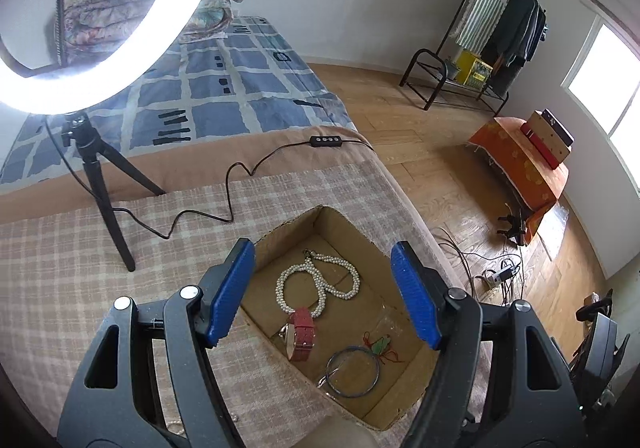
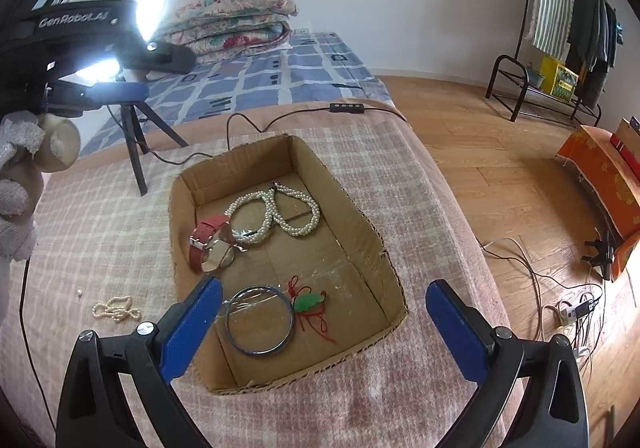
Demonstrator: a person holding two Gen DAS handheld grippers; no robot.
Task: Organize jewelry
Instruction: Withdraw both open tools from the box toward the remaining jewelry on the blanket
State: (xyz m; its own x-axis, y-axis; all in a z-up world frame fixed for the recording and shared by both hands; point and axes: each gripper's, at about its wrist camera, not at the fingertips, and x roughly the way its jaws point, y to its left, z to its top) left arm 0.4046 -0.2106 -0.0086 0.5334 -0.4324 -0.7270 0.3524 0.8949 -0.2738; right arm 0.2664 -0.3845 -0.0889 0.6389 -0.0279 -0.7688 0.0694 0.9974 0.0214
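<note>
A shallow cardboard box (image 2: 360,232) sits on a pink plaid blanket (image 2: 100,215) and holds most of the jewelry. In the right wrist view, a looped pearl necklace (image 2: 276,213) lies toward the box's 12 o'clock end, and a red-strapped watch (image 2: 210,244) touches it at about 9 o'clock. Toward 6 o'clock a blue bangle (image 2: 260,320) lies flat, with a green pendant on red cord (image 2: 310,304) just beside it at 3 o'clock. A small pearl bracelet (image 2: 116,310) rests on the blanket outside the box, at 9 o'clock from the bangle.

The right gripper (image 2: 324,324) hovers over the box's near end, jaws wide apart and empty. The left gripper (image 1: 322,296) is likewise spread wide over the box, holding nothing.

A ring light on a tripod (image 1: 100,183) stands on the blanket at 10 o'clock from the box, its cable (image 1: 236,183) trailing across the cloth.
</note>
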